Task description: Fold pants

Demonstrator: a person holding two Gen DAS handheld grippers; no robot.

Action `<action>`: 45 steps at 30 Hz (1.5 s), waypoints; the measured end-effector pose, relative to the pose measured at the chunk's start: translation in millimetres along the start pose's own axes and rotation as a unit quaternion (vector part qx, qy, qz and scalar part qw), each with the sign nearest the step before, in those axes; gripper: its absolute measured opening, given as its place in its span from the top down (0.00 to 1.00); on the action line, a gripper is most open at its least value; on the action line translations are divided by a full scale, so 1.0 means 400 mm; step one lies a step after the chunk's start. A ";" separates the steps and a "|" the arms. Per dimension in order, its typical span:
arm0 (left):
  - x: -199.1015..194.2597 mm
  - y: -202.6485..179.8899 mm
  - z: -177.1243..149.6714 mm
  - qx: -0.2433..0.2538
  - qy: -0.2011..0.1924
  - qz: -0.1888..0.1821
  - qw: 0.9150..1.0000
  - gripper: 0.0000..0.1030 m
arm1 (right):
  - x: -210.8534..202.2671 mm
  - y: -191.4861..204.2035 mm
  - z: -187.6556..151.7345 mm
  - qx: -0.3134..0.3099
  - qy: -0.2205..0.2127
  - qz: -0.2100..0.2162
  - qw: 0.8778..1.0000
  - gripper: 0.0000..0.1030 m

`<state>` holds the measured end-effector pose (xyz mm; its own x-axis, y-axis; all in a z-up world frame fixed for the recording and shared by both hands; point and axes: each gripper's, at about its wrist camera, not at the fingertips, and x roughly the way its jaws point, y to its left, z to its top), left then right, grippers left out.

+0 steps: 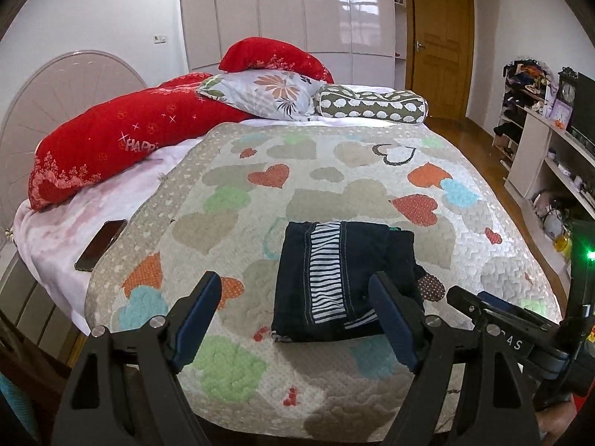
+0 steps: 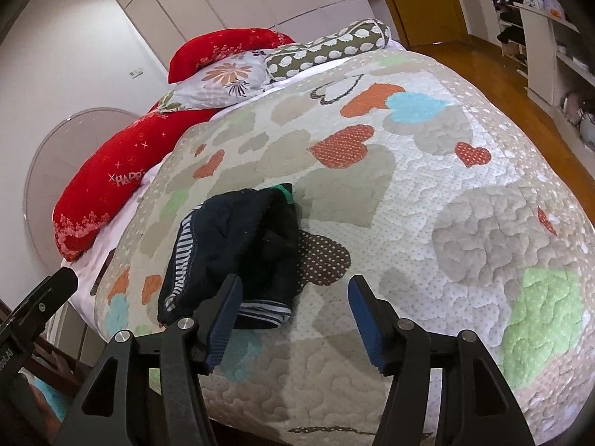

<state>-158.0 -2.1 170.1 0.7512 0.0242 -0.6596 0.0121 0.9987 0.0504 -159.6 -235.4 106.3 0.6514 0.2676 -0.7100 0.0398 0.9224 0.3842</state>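
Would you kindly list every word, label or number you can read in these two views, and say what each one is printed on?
"HAPP", cut off by a fold: silvery letters on the long red star-patterned pillow.
"AS", white letters, start hidden: on the black body of the right gripper.
Dial numerals on the small dark mantel clock: too small to read.
White letters on the black left gripper: too blurred to read.
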 end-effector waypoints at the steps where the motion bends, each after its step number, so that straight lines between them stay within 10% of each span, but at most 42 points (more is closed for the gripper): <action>1: 0.000 -0.001 -0.001 0.001 0.001 0.000 1.000 0.22 | 0.001 -0.003 -0.001 0.002 0.001 -0.001 1.000 0.38; 29: 0.090 0.068 -0.013 -0.039 0.059 -0.052 0.996 0.21 | 0.029 0.026 -0.019 -0.016 0.017 0.010 1.000 0.33; 45: 0.453 0.245 -0.011 -0.203 0.172 -0.209 0.941 0.21 | 0.224 -0.022 0.145 0.041 0.060 0.085 0.994 0.15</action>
<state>-23.4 100.4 52.2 0.4777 -0.4317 -0.7651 -0.0468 0.8572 -0.5129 -57.7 -235.7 73.5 0.5588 0.4536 -0.6943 0.0023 0.8363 0.5482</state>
